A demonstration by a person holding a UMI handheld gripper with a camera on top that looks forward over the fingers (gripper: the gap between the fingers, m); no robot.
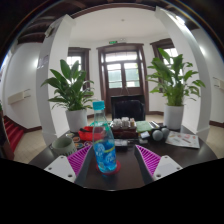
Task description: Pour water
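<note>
**Bottle between the fingers at the tea table**

On the left, a potted plant (70, 88) with broad green leaves stands in a pale pot beyond the dark table (120, 165). Just inward of it, the gripper (113, 160) shows its 2 fingers, each with a magenta pad; the left pad (78, 158) lies against the side of a clear plastic water bottle (103, 140) with a blue cap and a blue label. The bottle stands upright between the fingers, nearer the left one, and a clear gap separates it from the right pad (148, 158), so the fingers are spread and not clamped on it. Something red (88, 132) sits just behind the bottle. Beyond the fingers, tea ware (128, 127) rests on the middle of the table, before a dark door with glass panes (124, 75). On the right stands a 2nd potted plant (176, 82), with papers (184, 140) lying on the table near it.
</note>
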